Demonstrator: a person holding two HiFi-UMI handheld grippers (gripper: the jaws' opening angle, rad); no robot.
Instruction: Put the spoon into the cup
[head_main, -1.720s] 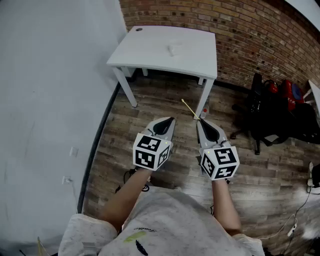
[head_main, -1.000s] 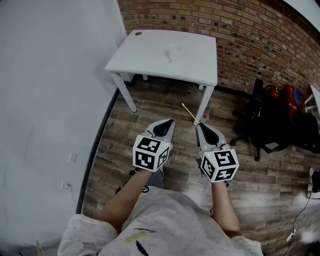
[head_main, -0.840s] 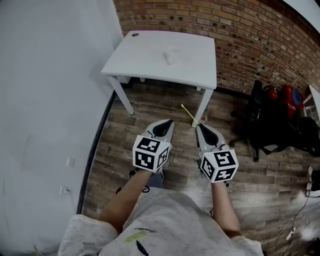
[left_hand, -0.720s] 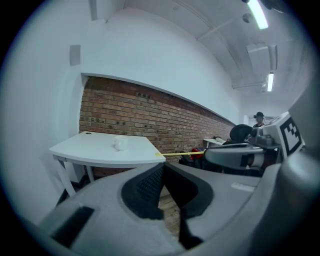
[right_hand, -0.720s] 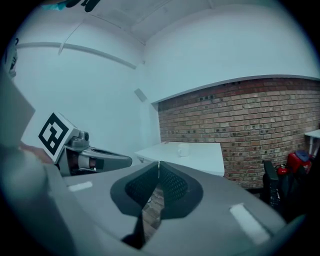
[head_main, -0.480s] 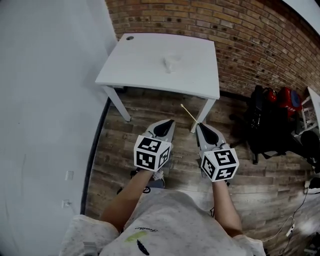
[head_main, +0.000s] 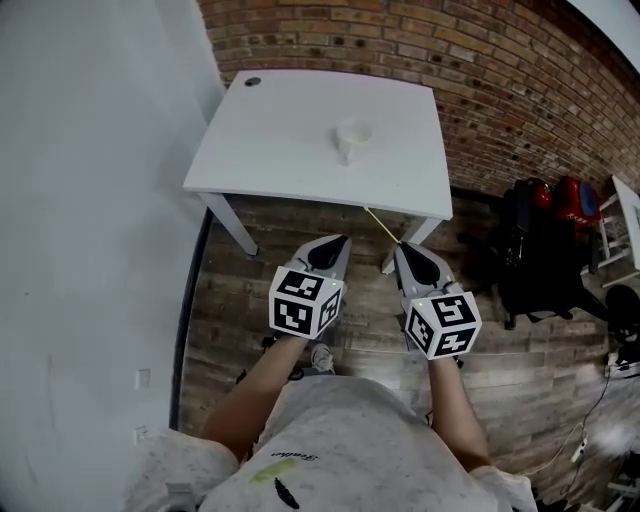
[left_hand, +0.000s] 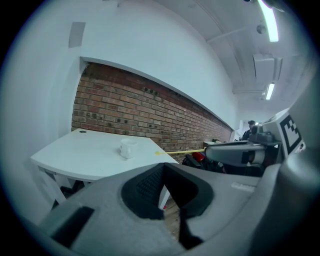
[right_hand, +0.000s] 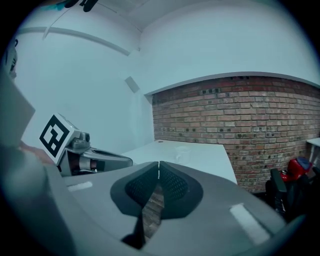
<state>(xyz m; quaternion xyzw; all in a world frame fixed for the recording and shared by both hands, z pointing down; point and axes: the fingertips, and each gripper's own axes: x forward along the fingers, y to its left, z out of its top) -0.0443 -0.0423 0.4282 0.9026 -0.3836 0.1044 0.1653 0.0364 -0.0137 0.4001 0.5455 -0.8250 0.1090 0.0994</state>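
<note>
A small white cup (head_main: 352, 140) stands near the middle of a white table (head_main: 280, 140); it also shows as the cup (left_hand: 128, 148) in the left gripper view and faintly as the cup (right_hand: 181, 148) in the right gripper view. My right gripper (head_main: 402, 246) is shut on a thin yellow spoon (head_main: 381, 225), whose far end reaches the table's front edge. In the left gripper view the spoon (left_hand: 180, 150) sticks out level from the right gripper (left_hand: 209, 149). My left gripper (head_main: 341, 240) is shut with nothing in it, level with the right and short of the table.
A brick wall (head_main: 500, 60) runs behind the table and a white wall (head_main: 90, 200) stands at the left. A black chair with dark and red bags (head_main: 545, 235) sits at the right. Wood floor (head_main: 240, 290) lies below the grippers. A dark round hole (head_main: 252, 82) marks the table's far left corner.
The table and cup have come closer and larger in the head view. Both grippers keep their pose. The spoon's tip now reaches the table's front edge.
</note>
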